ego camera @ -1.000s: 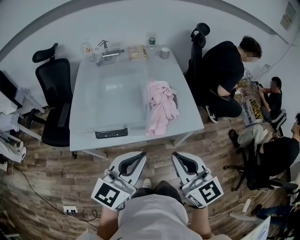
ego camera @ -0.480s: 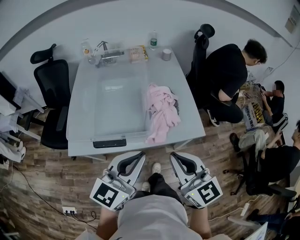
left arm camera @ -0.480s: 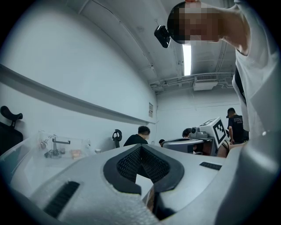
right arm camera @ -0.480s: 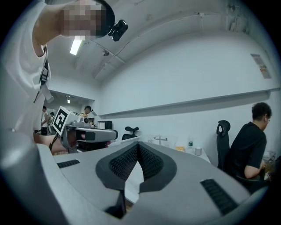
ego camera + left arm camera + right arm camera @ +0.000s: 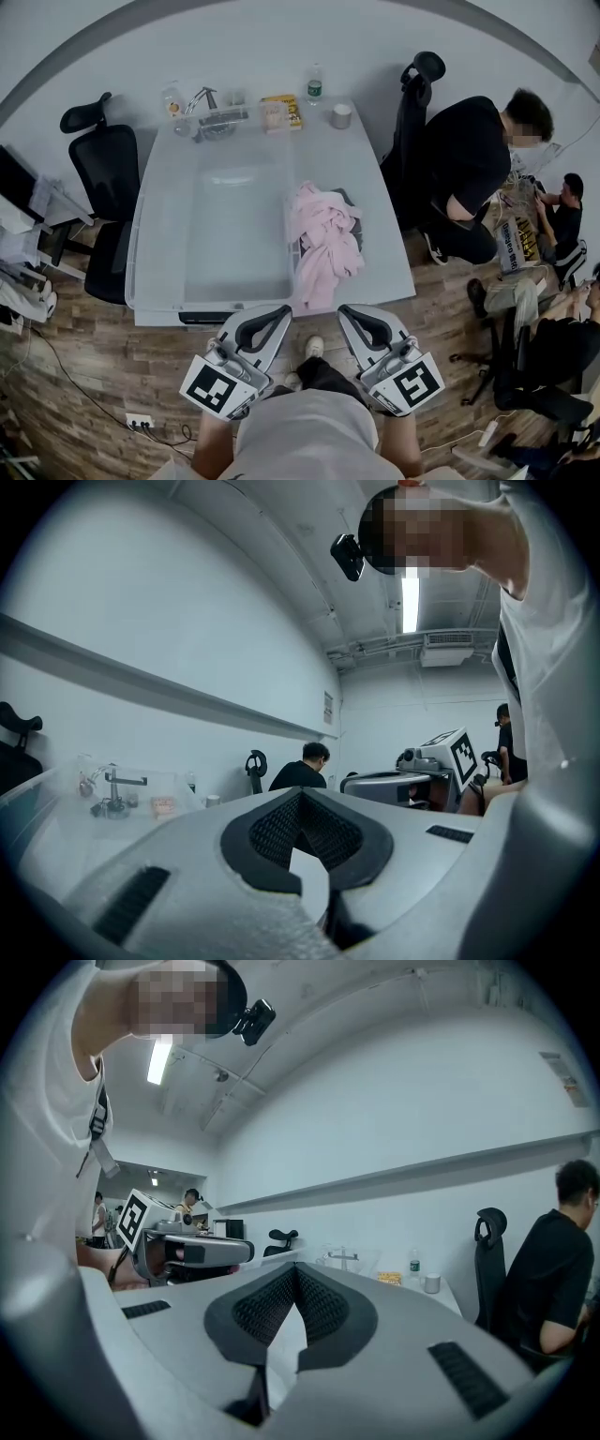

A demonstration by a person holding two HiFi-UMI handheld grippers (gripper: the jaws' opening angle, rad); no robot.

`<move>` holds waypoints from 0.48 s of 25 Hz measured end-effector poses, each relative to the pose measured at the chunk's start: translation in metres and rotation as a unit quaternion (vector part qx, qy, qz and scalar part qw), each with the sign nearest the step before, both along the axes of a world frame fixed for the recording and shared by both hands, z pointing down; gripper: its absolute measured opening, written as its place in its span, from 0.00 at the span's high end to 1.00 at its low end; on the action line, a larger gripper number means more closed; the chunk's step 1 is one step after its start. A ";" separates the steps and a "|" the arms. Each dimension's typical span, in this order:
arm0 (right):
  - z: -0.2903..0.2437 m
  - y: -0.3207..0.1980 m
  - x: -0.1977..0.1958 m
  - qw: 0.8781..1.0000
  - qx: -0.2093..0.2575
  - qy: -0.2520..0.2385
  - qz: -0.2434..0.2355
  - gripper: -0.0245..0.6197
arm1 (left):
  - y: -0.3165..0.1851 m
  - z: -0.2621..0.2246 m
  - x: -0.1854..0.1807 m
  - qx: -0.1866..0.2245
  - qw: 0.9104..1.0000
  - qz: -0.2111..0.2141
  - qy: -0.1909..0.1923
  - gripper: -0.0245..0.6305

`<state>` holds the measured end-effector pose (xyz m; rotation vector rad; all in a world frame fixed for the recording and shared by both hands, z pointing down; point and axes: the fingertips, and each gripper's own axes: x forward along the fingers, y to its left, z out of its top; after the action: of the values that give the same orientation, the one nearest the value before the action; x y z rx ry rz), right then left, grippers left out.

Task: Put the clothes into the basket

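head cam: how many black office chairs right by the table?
2. The left chair stands along the left edge of the table; the right chair stands at its far right corner. More may be hidden behind the people at the right.

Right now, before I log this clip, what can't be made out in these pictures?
- Head view: a dark thing under the pink clothes, mostly covered by them.
- Both gripper views: the clothes, blocked by the bodies of the left gripper and the right gripper.
- Head view: print on the small things at the table's far edge, too small.
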<state>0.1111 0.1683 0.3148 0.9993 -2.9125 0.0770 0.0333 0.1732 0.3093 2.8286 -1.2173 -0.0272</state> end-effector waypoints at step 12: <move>0.000 -0.061 0.014 0.999 -0.003 0.004 -0.033 0.95 | -0.062 -0.006 0.018 -0.004 1.000 -0.021 -0.005 0.95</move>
<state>0.1248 0.1076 0.3146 0.8985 -2.9344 0.0779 0.0511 0.1114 0.3033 2.7997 -1.2749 -0.0109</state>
